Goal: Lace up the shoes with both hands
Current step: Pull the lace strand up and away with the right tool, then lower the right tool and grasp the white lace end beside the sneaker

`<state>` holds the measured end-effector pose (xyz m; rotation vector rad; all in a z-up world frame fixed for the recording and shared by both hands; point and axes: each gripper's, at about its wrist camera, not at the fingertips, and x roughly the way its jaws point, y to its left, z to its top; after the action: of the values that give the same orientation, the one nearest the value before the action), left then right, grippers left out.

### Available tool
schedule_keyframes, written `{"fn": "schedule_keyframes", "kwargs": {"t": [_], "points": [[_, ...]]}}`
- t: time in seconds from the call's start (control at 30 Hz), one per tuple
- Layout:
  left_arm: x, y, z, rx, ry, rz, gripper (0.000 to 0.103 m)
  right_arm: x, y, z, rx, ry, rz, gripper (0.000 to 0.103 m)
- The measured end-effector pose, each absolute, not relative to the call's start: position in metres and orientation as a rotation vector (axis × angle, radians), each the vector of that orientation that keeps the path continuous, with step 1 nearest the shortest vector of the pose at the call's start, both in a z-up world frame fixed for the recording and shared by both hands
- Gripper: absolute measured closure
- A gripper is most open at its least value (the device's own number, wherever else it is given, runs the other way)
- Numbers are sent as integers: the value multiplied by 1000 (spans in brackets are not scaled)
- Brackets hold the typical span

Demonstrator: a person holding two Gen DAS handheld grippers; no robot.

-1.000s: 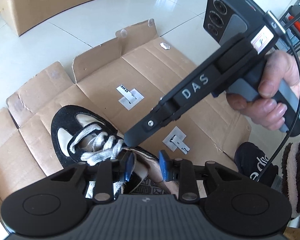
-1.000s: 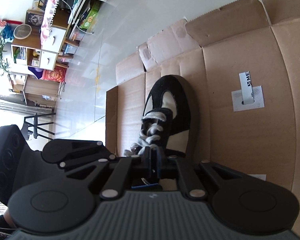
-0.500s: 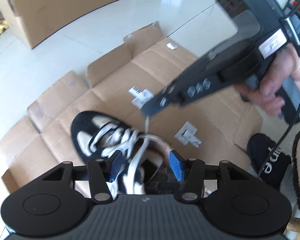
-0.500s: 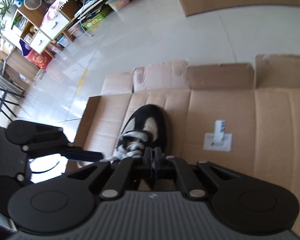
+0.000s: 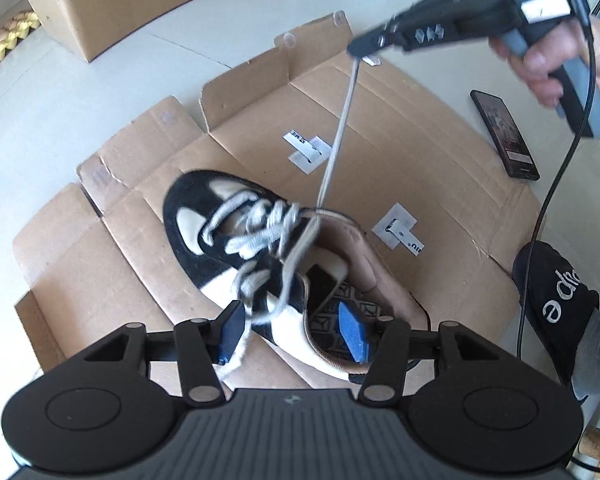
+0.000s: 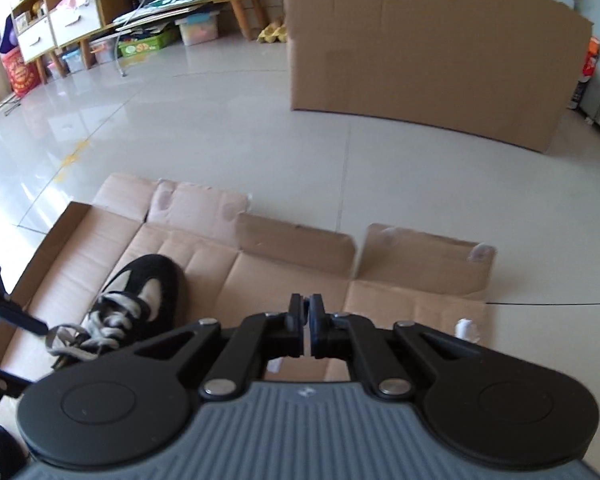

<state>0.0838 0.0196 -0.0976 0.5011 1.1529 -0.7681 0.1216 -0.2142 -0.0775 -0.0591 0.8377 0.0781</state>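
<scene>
A black and cream shoe (image 5: 204,240) with white laces lies on flattened cardboard (image 5: 440,160). My left gripper (image 5: 292,336) hovers over the shoe's heel opening, blue pads (image 5: 230,334) apart. The shoe's side wall and a loose lace strand sit between them, unpinched. Held by a hand, my right gripper (image 5: 360,50) is raised at the upper right, shut on the end of a shoelace (image 5: 340,128). That lace runs taut down to the top eyelets. In the right wrist view the right gripper (image 6: 309,320) shows closed jaws, the shoe (image 6: 156,292) low on the left.
A dark phone (image 5: 504,134) lies at the cardboard's right edge, and a black shoe with white lettering (image 5: 560,296) sits beyond it. Two white labels (image 5: 308,150) are stuck on the cardboard. A large cardboard box (image 6: 432,40) and shelving (image 6: 100,20) stand across the tiled floor.
The right gripper rose and swung away to the upper right, drawing the lace out taut from the shoe. The left gripper's jaws spread wider and its view tilted further over the shoe.
</scene>
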Motion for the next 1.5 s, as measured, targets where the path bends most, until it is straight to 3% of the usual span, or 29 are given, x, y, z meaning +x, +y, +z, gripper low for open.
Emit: {"fn": "schedule_keyframes", "kwargs": {"t": [0.5, 1.13, 1.27, 1.33, 1.5], "points": [[80, 21, -129, 511, 1200, -720, 50, 120, -231, -73, -325, 783, -71, 101], [89, 25, -125, 416, 1191, -699, 50, 121, -216, -110, -239, 952, 26, 101], [90, 25, -130, 432, 1210, -666, 59, 122, -210, -123, -216, 990, 53, 101], [90, 27, -131, 404, 1220, -671, 72, 124, -208, -130, -204, 1010, 63, 100], [88, 25, -128, 406, 1211, -680, 74, 129, -207, -144, -204, 1044, 78, 98]]}}
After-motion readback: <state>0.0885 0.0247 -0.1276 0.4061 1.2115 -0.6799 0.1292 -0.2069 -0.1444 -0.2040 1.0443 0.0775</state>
